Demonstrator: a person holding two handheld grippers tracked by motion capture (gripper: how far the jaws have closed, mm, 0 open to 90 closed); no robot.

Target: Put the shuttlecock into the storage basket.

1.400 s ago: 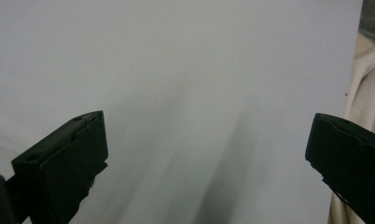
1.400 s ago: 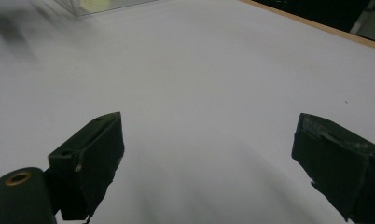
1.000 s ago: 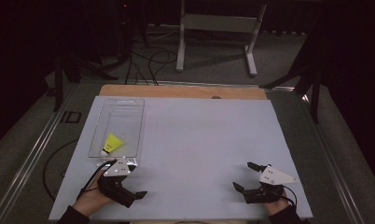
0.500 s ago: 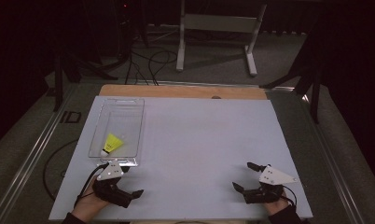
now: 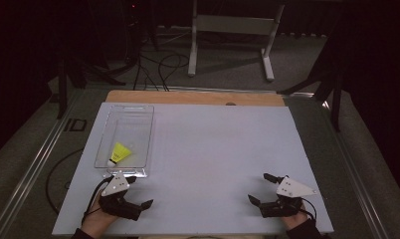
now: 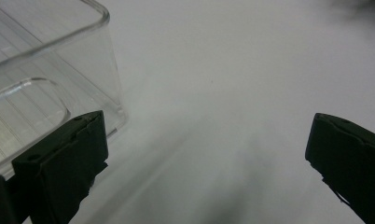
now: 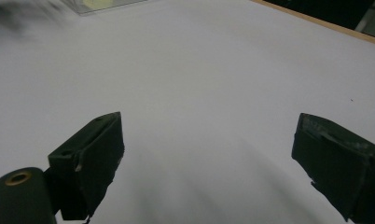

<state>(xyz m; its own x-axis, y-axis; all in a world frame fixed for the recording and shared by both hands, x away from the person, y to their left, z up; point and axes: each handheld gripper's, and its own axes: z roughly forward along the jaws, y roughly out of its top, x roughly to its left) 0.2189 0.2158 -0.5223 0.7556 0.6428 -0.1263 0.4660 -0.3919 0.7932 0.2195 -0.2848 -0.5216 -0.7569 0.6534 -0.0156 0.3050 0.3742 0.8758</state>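
A clear plastic tray (image 5: 141, 133) lies at the left of the white table, and a yellow shuttlecock (image 5: 118, 154) rests inside it near the front end. My left gripper (image 5: 139, 191) stands open just in front of the tray's near right corner (image 6: 101, 70), with nothing between its jaws (image 6: 206, 154). Near the front right of the table my right gripper (image 5: 257, 188) is open too, over bare white surface (image 7: 209, 149). The tray's edge (image 7: 106, 4) shows at the top left of the right gripper view.
The white sheet (image 5: 223, 144) covers a wooden table whose far edge (image 5: 198, 97) shows. Beyond it are a metal stand (image 5: 228, 30) and cables (image 5: 158, 64) on the dark floor. A rail (image 5: 34, 169) runs along the left side.
My left gripper has drawn back toward the table's front edge and shifted slightly left, away from the tray. The right gripper has stayed still.
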